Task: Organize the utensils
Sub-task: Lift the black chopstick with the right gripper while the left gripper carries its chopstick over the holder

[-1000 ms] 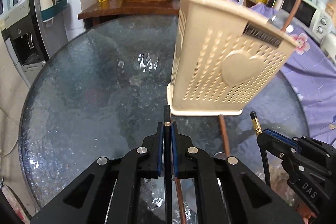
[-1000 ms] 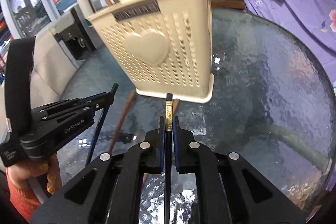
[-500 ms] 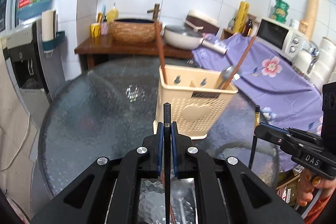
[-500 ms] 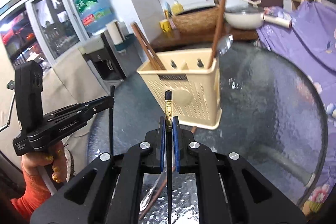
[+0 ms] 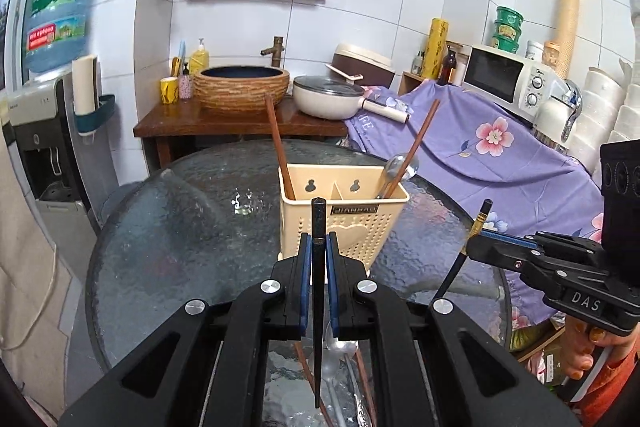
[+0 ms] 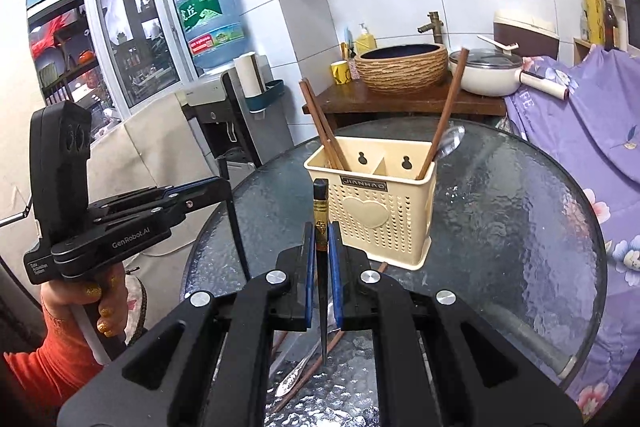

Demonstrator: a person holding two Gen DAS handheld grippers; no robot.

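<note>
Above the glass counter (image 5: pixel 168 251), both tongs clamp one black chopstick each.
Left tongs (image 5: pixel 319 259) and right tongs (image 6: pixel 321 247): steady each tip over the cream utensil caddy (image 5: pixel 344 223), lower upright before releasing.

A home kitchen is indicated by the microwave (image 5: pixel 505 80), saucepan (image 5: pixel 328 101) and basin sink (image 5: pixel 241 87) seen beyond the claw.
</note>
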